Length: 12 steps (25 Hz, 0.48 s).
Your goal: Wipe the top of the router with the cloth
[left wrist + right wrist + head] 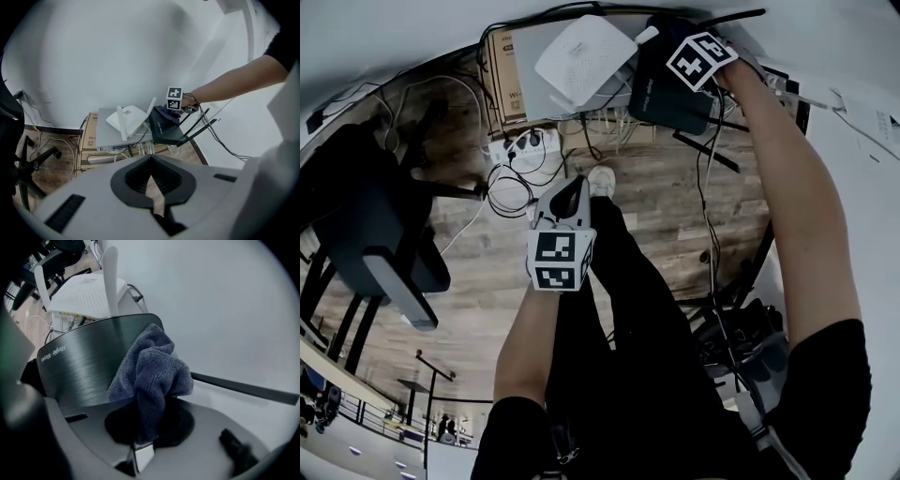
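The right gripper (147, 425) clamped the cloth (154, 369), which lay on the black router (79, 373) just ahead; the left gripper (150, 174) was closed and empty.

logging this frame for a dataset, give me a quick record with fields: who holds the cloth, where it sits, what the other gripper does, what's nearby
right gripper: shut on the cloth
cloth: grey-blue, bunched, lying on the black router's top near its edge
black router: dark brushed top, facing up
left gripper: well short of both routers, jaws near together, nothing between them
white router: beside the black router, on a grey box
wipe progress: cloth is on the top; how much is wiped cannot be told
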Tool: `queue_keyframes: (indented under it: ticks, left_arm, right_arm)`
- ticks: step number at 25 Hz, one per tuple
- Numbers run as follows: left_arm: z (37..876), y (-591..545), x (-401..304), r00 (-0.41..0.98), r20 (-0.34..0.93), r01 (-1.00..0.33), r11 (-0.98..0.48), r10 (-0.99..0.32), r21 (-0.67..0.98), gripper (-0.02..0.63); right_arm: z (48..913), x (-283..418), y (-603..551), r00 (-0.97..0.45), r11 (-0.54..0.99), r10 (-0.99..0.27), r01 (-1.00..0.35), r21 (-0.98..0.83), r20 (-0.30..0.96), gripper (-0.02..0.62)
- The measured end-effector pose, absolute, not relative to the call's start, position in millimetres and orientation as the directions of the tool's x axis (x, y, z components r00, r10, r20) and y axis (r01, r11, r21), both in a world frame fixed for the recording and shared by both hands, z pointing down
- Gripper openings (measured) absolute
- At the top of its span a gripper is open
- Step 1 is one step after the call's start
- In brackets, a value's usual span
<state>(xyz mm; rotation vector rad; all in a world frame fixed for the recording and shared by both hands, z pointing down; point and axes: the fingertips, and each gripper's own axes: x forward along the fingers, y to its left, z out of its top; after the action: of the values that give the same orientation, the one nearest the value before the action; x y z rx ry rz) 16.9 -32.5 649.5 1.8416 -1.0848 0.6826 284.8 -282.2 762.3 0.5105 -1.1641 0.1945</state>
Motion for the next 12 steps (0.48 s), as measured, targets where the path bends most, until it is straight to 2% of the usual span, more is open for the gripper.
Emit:
queue_keyframes:
  ticks: [12]
  left_arm:
    - [647.4,-36.1,10.4,0.453,0.781,-0.891,-0.223,-0.429,0.395,0.011]
  right_arm:
    - [761.4,289.5,-289.8,0.383,0.804,-0.089,-0.518,0.293,0.92,0.043]
